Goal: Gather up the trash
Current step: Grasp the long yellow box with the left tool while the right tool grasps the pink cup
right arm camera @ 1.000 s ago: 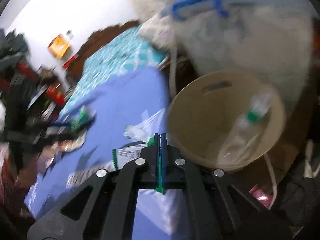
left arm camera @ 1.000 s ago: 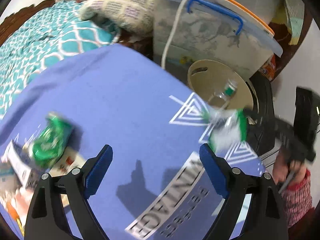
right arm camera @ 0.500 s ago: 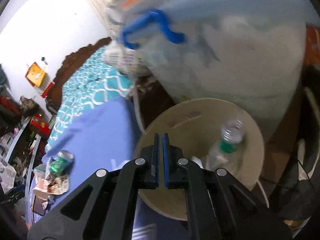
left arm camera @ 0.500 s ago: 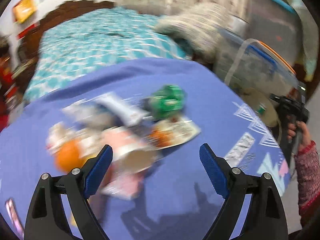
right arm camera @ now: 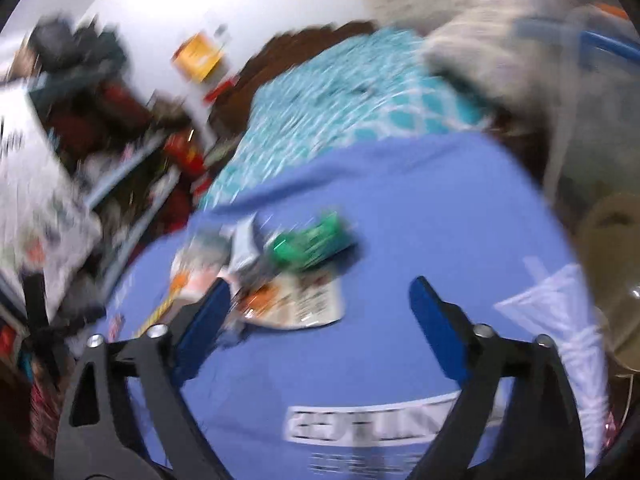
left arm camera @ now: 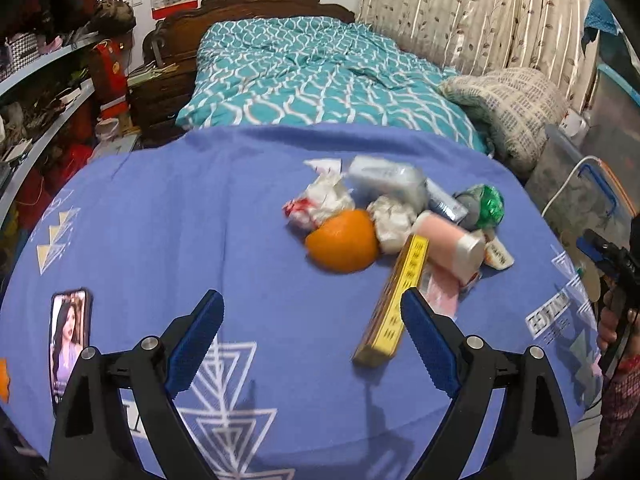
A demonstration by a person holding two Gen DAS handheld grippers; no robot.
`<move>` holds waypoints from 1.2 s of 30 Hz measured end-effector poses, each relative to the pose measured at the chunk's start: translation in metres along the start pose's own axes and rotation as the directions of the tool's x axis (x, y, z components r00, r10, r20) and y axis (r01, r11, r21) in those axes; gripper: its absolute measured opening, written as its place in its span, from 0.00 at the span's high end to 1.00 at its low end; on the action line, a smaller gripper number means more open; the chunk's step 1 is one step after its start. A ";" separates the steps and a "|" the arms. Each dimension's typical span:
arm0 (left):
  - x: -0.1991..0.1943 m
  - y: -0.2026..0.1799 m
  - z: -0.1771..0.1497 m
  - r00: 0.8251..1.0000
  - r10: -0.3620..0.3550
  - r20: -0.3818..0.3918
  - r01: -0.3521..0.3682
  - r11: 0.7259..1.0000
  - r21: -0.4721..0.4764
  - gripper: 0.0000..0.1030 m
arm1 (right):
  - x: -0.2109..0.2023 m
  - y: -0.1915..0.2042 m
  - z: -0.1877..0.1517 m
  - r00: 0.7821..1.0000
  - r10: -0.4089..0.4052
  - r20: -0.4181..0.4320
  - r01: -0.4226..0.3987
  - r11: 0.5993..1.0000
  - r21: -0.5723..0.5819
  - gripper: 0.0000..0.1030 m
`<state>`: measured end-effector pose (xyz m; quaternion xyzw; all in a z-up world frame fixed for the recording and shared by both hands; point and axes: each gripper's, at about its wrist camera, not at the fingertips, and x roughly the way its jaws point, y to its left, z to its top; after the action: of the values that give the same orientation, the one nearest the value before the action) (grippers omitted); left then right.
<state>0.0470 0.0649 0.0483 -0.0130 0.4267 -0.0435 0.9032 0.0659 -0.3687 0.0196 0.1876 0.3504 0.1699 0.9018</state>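
1. A phone (left arm camera: pixel 69 344) lies flat at the left edge of the blue-violet cloth (left arm camera: pixel 200 216), its glossy screen lit with a portrait.
2. The left gripper (left arm camera: pixel 312 334) hangs over the cloth with its ribbed blue pads spread wide and nothing between them.
3. The trash pile (left arm camera: pixel 396 220) sits on the cloth ahead and to the right of that gripper: crumpled white paper (left arm camera: pixel 326 200), a smooth round orange (left arm camera: pixel 344 246), and a long flat yellow box (left arm camera: pixel 396 300) tilted up against the heap, its near end just beside the right pad.
4. Further right lie a soft silvery packet (left arm camera: pixel 386 178), a pink cylinder with a metallic cap (left arm camera: pixel 452 246), and a crushed green foil wrapper (left arm camera: pixel 486 204).
5. The right gripper (right arm camera: pixel 320 312) has just been opening; its jaws stand wide and empty above the cloth, aimed towards the pile in a blurred view.
6. A tan round bin (right arm camera: pixel 612 280) stands off the cloth's right edge; something clear shows inside it, too blurred to name.
7. A clear storage tub with a blue handle (left arm camera: pixel 592 196) stands beyond the table's right corner; its contents cannot be made out.
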 end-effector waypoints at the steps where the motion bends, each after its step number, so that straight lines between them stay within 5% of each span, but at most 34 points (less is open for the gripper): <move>1: 0.004 -0.003 -0.003 1.000 -0.001 -0.008 0.001 1.000 0.007 0.16 | 0.015 0.025 -0.005 1.000 -0.012 -0.022 0.010 0.997 -0.080 0.20; 8: 0.039 -0.042 -0.018 0.999 0.009 -0.033 -0.004 0.991 0.130 0.16 | 0.090 0.136 -0.030 0.996 -0.039 -0.084 0.003 0.919 -0.394 0.21; 13: 0.073 -0.055 -0.017 0.997 0.030 -0.076 -0.017 0.986 0.165 0.26 | 0.132 0.161 -0.038 0.987 -0.113 -0.116 0.044 0.878 -0.477 0.23; 15: 0.084 -0.056 -0.018 0.993 0.009 -0.117 0.011 0.987 0.162 0.58 | 0.146 0.161 -0.041 0.980 -0.099 -0.170 0.009 0.887 -0.462 0.58; 16: 0.084 -0.056 -0.019 0.992 -0.017 -0.124 0.036 0.987 0.156 0.61 | 0.147 0.160 -0.041 0.979 -0.094 -0.183 0.001 0.892 -0.452 0.64; 17: 0.081 -0.055 -0.019 0.992 -0.025 -0.120 0.043 0.987 0.153 0.73 | 0.144 0.159 -0.039 0.983 -0.085 -0.161 0.007 0.900 -0.436 0.75; 19: 0.069 -0.049 -0.022 0.994 -0.041 -0.097 0.054 0.989 0.137 0.80 | 0.131 0.157 -0.032 0.991 -0.032 -0.128 -0.022 0.917 -0.398 0.76; 22: 0.039 -0.035 -0.020 0.997 -0.074 -0.024 0.076 0.993 0.094 0.80 | 0.079 0.158 -0.020 0.996 0.093 0.003 -0.086 0.931 -0.356 0.76; 26: 0.006 -0.026 -0.015 0.985 -0.169 0.039 0.166 0.984 0.061 0.80 | 0.022 0.141 -0.018 0.984 0.141 0.111 -0.102 0.950 -0.296 0.76; 31: -0.008 -0.063 -0.017 0.944 -0.329 0.023 0.323 0.936 0.142 0.80 | -0.009 0.094 -0.041 0.990 0.073 0.118 -0.052 0.984 -0.169 0.76; 36: 0.023 -0.134 -0.023 0.905 -0.410 -0.112 0.425 0.875 0.233 0.80 | -0.022 0.041 -0.075 0.996 -0.047 0.074 0.050 0.998 -0.040 0.76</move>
<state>0.0341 -0.0701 0.0241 0.0113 0.4312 -0.2916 0.8538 -0.0090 -0.3263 -0.0010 0.1663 0.3181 0.1481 0.9215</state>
